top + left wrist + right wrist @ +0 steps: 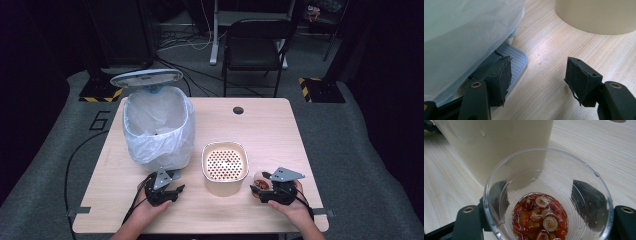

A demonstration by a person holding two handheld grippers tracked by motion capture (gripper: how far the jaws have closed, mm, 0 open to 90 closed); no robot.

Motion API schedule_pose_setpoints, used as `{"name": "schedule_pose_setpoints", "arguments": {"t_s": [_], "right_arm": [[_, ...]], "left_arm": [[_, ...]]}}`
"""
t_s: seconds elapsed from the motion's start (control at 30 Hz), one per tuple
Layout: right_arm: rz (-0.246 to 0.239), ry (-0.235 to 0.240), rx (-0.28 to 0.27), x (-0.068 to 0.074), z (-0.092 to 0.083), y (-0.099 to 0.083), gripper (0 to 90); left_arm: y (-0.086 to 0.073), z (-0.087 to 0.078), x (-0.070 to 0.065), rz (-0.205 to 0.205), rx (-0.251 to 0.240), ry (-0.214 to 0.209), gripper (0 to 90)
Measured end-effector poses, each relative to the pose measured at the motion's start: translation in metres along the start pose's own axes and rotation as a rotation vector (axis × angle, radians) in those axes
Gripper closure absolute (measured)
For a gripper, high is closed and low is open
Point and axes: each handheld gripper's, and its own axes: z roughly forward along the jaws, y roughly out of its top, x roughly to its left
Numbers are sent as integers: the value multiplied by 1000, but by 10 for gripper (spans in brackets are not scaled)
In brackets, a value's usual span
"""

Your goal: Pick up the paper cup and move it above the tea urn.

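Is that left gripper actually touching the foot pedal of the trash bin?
Touching. In the left gripper view, one jaw of the left gripper rests on the ribbed grey pedal at the base of the bagged bin; the other jaw hangs over bare table.

A clear plastic cup [547, 195] stands upright on the bench, near right. Red liquid with sliced round pieces [541, 218] covers its bottom. It sits just right of the cream container [225, 167].

1. A lab or recording studio, not a home: dark surroundings around one lit wooden desk [280, 125].
2. Grey carpet bears a painted number [100, 121] and hazard-striped stand bases [320, 90].
3. Loose cables [190, 42] and a folding chair [255, 47] lie beyond the far edge.
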Motion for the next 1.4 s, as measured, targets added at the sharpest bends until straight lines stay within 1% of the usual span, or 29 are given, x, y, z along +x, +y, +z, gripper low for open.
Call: {"name": "schedule_pose_setpoints", "arguments": {"t_s": [0.1, 0.13, 0.17, 0.2, 0.27, 0.3, 0.33, 0.37, 0.43, 0.67, 0.83, 0.87, 0.9, 0.97, 1.0, 1.1, 1.27, 1.4], "right_arm": [[-4, 6, 1, 0, -1, 1, 323], [-2, 5, 2, 0, -1, 1, 329], [-18, 1, 1, 0, -1, 1, 334], [-23, -1, 0, 0, -1, 1, 338], [-22, -10, 5, 0, -1, 2, 343], [-31, -10, 4, 0, -1, 2, 344], [-35, -6, 4, -1, -2, 3, 345], [-23, -7, 2, -1, -2, 3, 345], [-25, -1, -5, -2, -4, 5, 346], [-3, 3, -20, -10, -12, 17, 351], [-22, 0, -13, -15, -17, 26, 354], [-23, -6, -13, -16, -18, 28, 354], [-18, -10, -15, -17, -19, 30, 354], [-25, -11, -16, -21, -22, 35, 354], [-30, -15, -17, -23, -23, 38, 354], [-29, -27, -23, -29, -26, 48, 356], [-55, -37, -40, -40, -31, 67, 358], [-76, -31, -52, -49, -33, 85, 359]], "left_arm": [[0, 0, 0, 1, 0, 0, 375], [0, 0, 1, 15, 2, 6, 375], [0, 0, 1, 16, 2, 6, 375], [0, 0, 0, 0, 0, 0, 375], [0, 0, 0, 5, 1, 1, 375], [0, 0, 0, 1, 1, 1, 375], [0, 0, 1, 21, 3, 5, 375], [0, 0, 1, 20, 3, 6, 375], [0, 0, 1, 23, 3, 7, 375], [0, 0, 1, 19, 3, 7, 375], [0, 0, 1, 18, 3, 7, 375], [0, 0, 0, -1, 0, 1, 375], [0, 0, 0, 1, 0, 1, 375], [0, 0, 0, 0, 0, 1, 375], [0, 0, 1, 19, 2, 7, 375], [0, 0, 1, 20, 3, 7, 375], [0, 0, 1, 22, 3, 9, 375], [0, 0, 1, 21, 3, 8, 375]]}}
